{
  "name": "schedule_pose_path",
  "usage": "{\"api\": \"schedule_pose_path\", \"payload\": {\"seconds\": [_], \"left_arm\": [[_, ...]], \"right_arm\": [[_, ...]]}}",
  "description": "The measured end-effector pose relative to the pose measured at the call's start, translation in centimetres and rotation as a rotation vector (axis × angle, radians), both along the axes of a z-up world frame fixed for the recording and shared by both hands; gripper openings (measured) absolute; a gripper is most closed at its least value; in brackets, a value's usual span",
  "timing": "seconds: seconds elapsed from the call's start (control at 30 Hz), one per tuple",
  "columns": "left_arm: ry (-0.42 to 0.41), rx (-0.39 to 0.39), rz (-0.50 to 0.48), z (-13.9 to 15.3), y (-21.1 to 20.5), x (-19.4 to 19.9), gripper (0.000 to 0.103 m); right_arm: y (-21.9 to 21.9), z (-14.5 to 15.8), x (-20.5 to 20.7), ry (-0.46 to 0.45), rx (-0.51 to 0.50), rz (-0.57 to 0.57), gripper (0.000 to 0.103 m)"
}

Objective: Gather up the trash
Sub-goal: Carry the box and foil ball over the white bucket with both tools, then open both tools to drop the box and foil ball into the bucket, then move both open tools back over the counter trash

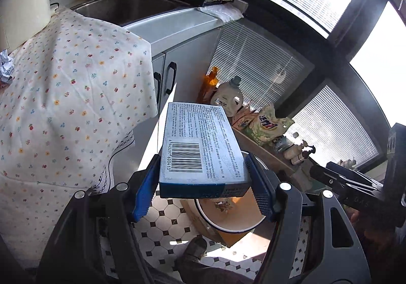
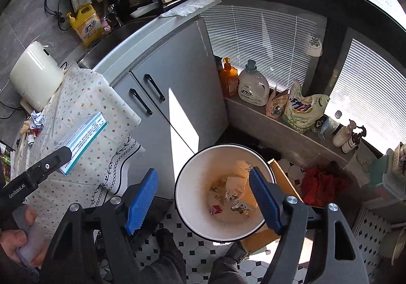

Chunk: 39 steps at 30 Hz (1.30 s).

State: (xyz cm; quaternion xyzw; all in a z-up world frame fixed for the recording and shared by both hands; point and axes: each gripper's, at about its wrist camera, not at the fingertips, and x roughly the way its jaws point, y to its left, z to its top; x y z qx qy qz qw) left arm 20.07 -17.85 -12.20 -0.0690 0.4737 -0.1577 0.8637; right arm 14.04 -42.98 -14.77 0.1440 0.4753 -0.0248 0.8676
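Observation:
My left gripper (image 1: 203, 177) is shut on a blue-and-white carton box (image 1: 200, 142) with a barcode, its blue pads pressing on both long sides. In the right wrist view the box (image 2: 83, 136) is held out over the edge of the floral-cloth table (image 2: 83, 96). A white round trash bin (image 2: 185, 182) stands on the floor and holds several wrappers (image 2: 236, 197). My right gripper (image 2: 203, 182) hangs open above the bin with nothing between its fingers. Crumpled paper (image 2: 36, 119) lies on the table at the far left.
Grey cabinet doors (image 2: 162, 96) stand behind the bin and a cardboard box (image 2: 284, 177) sits beneath it. A ledge (image 2: 279, 131) carries detergent bottles and bags. A red cloth (image 2: 319, 182) lies at the right. The person's shoes (image 2: 167, 240) stand on the tiled floor.

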Motion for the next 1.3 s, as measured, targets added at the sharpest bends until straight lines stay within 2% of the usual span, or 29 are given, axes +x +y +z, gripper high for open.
{"api": "schedule_pose_path", "payload": {"seconds": [0.23,0.5,0.53,0.57,0.6,0.67,0.9,1.3], "left_arm": [[0.054,-0.013,-0.088,-2.4,-4.5,-0.3,0.067],[0.108,-0.047,-0.193,-4.2,-9.3,-0.2,0.068],[0.113,-0.036,-0.198,-4.4,-9.8,-0.2,0.075],[0.110,-0.025,-0.196,-4.6,-10.0,-0.1,0.087],[0.105,-0.027,-0.193,-4.6,-10.0,-0.1,0.091],[0.105,-0.040,-0.190,-4.6,-9.8,0.0,0.096],[0.103,-0.022,-0.152,-3.7,-6.9,0.4,0.097],[0.043,-0.004,0.033,-0.3,3.5,1.0,0.097]], "right_arm": [[-4.1,-0.7,-2.7,0.015,-0.008,-0.082,0.075],[-6.8,-0.9,-4.9,0.023,-0.015,-0.138,0.076],[-7.0,-0.9,-4.9,0.025,-0.015,-0.144,0.076],[-7.2,-1.0,-5.1,0.026,-0.015,-0.147,0.076],[-7.2,-1.0,-5.1,0.026,-0.013,-0.151,0.076],[-7.3,-1.1,-5.2,0.027,-0.009,-0.153,0.076],[-5.2,-1.0,-3.9,0.016,0.008,-0.112,0.077],[3.2,1.7,0.5,-0.043,0.023,0.035,0.087]]}}
